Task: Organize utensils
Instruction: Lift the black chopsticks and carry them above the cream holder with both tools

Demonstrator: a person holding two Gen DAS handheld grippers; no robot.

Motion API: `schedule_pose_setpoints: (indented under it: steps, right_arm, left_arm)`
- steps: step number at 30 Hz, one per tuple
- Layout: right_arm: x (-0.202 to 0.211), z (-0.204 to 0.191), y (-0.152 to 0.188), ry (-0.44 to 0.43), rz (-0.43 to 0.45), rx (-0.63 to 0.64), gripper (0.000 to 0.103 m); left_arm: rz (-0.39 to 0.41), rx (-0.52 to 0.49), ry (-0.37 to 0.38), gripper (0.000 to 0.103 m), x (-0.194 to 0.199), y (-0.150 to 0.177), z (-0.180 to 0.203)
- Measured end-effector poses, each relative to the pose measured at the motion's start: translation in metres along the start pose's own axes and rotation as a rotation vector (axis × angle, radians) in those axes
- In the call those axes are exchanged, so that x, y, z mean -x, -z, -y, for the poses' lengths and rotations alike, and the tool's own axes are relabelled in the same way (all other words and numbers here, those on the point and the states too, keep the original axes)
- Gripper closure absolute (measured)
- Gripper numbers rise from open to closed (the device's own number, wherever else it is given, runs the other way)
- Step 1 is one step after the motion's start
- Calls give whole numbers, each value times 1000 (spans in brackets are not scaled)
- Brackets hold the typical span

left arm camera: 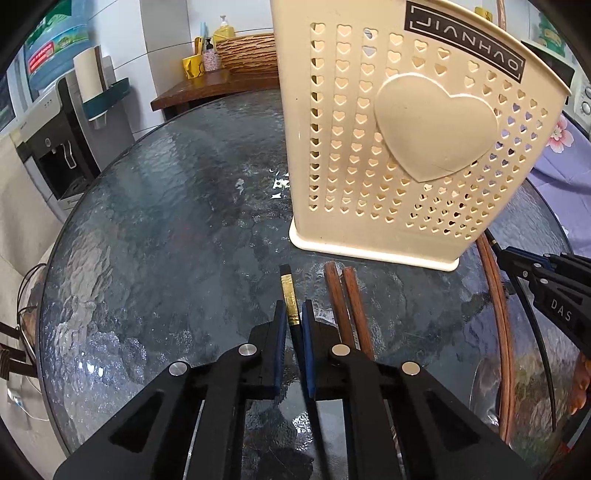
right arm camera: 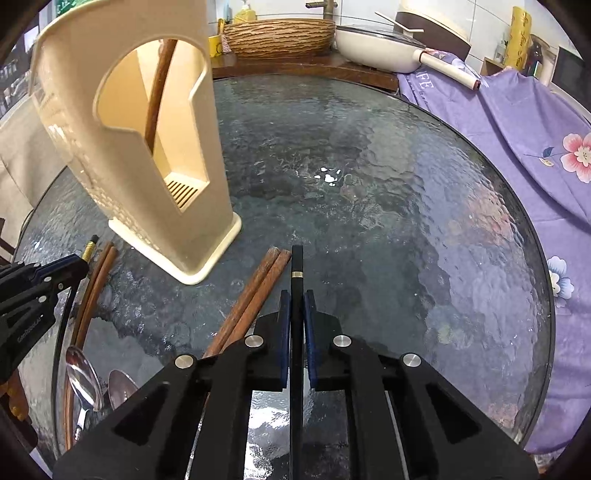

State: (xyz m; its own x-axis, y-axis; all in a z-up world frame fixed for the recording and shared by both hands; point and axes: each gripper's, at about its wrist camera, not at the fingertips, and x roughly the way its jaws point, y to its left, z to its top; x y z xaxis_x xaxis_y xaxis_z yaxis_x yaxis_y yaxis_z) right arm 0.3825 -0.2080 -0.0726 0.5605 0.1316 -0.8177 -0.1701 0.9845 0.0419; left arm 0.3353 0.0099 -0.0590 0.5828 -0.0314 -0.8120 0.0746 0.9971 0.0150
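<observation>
In the left wrist view my left gripper is shut on a black chopstick with a gold end, low over the glass table. Two brown chopsticks lie just right of it. The cream heart-patterned utensil holder stands right behind. My right gripper is shut on a second black chopstick with a thin gold ring. A brown pair lies to its left. The holder has one brown chopstick inside. The left gripper shows at the left edge, the right gripper at the right edge.
Two metal spoons and long brown chopsticks lie at the table's near left. A purple floral cloth covers the right side. A wicker basket and a cream pan sit on the counter behind. A water dispenser stands at left.
</observation>
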Motion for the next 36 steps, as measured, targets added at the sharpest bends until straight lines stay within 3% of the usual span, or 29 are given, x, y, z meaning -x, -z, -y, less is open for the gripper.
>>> schedule_pose_setpoints:
  steps: [14, 24, 29, 36]
  right_arm:
    - [46, 14, 18, -78, 116, -48, 95]
    - [145, 19, 20, -162, 321, -64, 95]
    - [198, 14, 27, -192, 421, -38, 95]
    - [229, 9, 30, -222, 468, -10, 95]
  left_arm:
    - [34, 43, 51, 96, 21, 13, -9]
    - [218, 46, 147, 96, 113, 10, -13]
    - [274, 48, 181, 96, 144, 11, -16]
    - [338, 24, 191, 96, 174, 16, -12]
